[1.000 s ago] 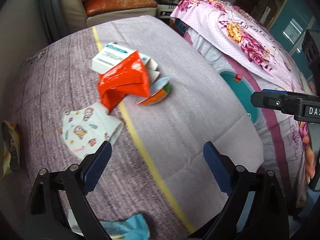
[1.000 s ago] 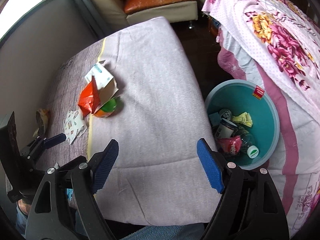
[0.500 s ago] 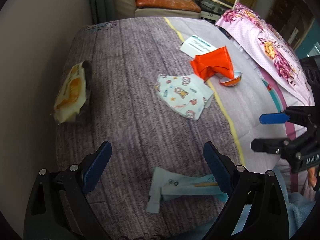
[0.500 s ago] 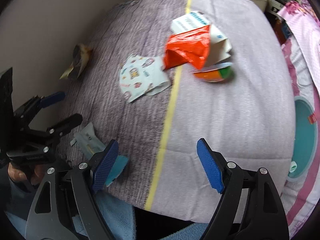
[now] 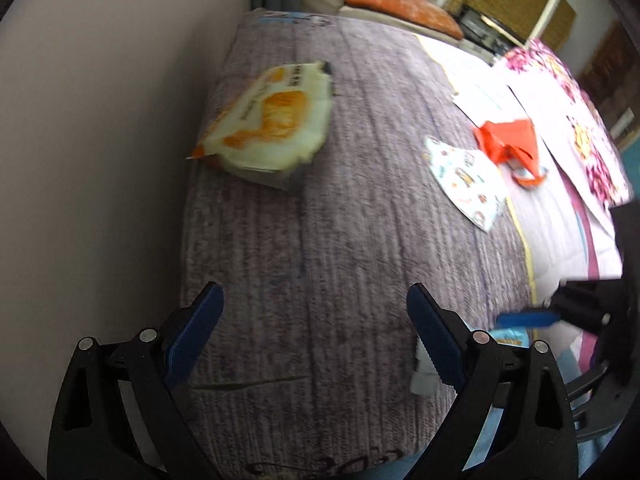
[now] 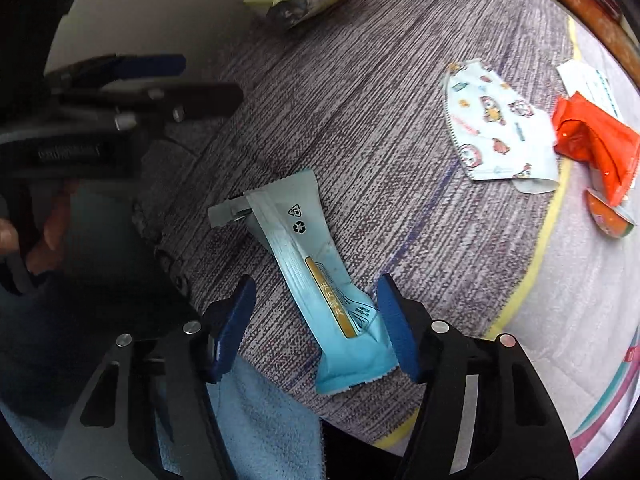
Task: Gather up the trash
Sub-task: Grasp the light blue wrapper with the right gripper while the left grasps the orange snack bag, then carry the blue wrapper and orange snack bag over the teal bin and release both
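A light-blue snack wrapper (image 6: 316, 264) lies flat on the purple quilt (image 6: 360, 80) near its front edge. My right gripper (image 6: 314, 312) points down over the wrapper's lower end. Its jaws are closing with the wrapper between them, and the pads stand just clear of it. My left gripper (image 5: 316, 320) is open and empty above bare quilt; in the right wrist view the left gripper (image 6: 208, 82) sits at the upper left. A yellow-orange wipes pack (image 5: 272, 124) lies ahead of it by the wall. Further right are a cartoon-print face mask (image 6: 496, 132) and an orange-red wrapper (image 6: 592, 140).
A white box (image 6: 588, 80) and a small orange-green cup (image 6: 612, 216) lie beside the orange-red wrapper. A grey wall (image 5: 100, 160) borders the bed's left side. Flowered bedding (image 5: 592, 148) and a sofa cushion (image 5: 400, 4) lie beyond. A person's hand (image 6: 40, 232) holds the left gripper.
Both grippers swung left across the bed, away from the teal basin, which has left view. The right gripper came down over the blue wrapper and its jaws narrowed.
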Tool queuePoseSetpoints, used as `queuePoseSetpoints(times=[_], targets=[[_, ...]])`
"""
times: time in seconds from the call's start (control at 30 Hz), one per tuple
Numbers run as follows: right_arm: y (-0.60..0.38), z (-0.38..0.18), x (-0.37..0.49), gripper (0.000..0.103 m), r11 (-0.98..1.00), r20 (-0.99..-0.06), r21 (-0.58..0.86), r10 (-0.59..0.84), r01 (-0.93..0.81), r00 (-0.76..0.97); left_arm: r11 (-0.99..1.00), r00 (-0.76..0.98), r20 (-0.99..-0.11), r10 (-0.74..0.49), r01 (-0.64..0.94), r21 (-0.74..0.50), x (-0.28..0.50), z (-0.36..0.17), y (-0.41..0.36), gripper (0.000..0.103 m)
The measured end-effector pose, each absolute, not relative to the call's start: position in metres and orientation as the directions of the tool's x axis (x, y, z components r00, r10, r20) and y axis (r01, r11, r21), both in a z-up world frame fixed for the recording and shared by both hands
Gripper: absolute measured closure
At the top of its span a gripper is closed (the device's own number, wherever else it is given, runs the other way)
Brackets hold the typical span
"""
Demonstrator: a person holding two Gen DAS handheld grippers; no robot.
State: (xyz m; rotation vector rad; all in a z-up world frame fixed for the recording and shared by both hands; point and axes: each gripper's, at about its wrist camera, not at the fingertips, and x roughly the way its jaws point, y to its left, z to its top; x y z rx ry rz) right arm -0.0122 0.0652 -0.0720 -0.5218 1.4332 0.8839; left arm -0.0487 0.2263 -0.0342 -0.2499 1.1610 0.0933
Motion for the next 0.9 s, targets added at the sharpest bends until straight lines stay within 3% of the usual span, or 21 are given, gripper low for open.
queuePoseSetpoints(times=[0.1, 0.13, 0.17, 0.5, 0.83, 0.9], targets=[[0.065, -0.077, -0.011, 0.065, 0.599, -0.976, 0.191, 0.202, -0.778, -0.084, 0.954, 0.402, -0.914, -0.05, -0.25, -0.162, -0.045, -0.035, 0.241, 0.01], [0.065, -0.077, -0.011, 0.081, 0.604, -0.975, 0.19, 0.205, -0.774, -0.079, 0.951, 0.404, -0.913, -0.05, -0.261, -0.167, -0.043, -0.034, 0.244, 0.01], [0.063, -0.076, -0.009, 0.086, 0.611, -0.974, 0.186, 0.216, -0.77, -0.064, 0.948, 0.408, -0.912, -0.045, -0.27, -0.167, -0.04, -0.033, 0.247, 0.01], [0.035, -0.058, 0.034, 0.087, 0.717, -0.955, 0.216, 0.298, -0.662, 0.011, 0.91, 0.461, -0.887, 0.006, -0.37, -0.187, -0.001, -0.019, 0.289, 0.01], [0.015, -0.05, 0.073, 0.087, 0.771, -0.941, 0.247, 0.336, -0.587, 0.045, 0.889, 0.43, -0.902, -0.022, -0.404, -0.215, 0.03, -0.052, 0.3, 0.011], [0.009, -0.05, 0.08, 0.087, 0.782, -0.939, 0.253, 0.341, -0.57, 0.051, 0.892, 0.442, -0.897, -0.02, -0.396, -0.216, 0.032, -0.055, 0.295, 0.025]])
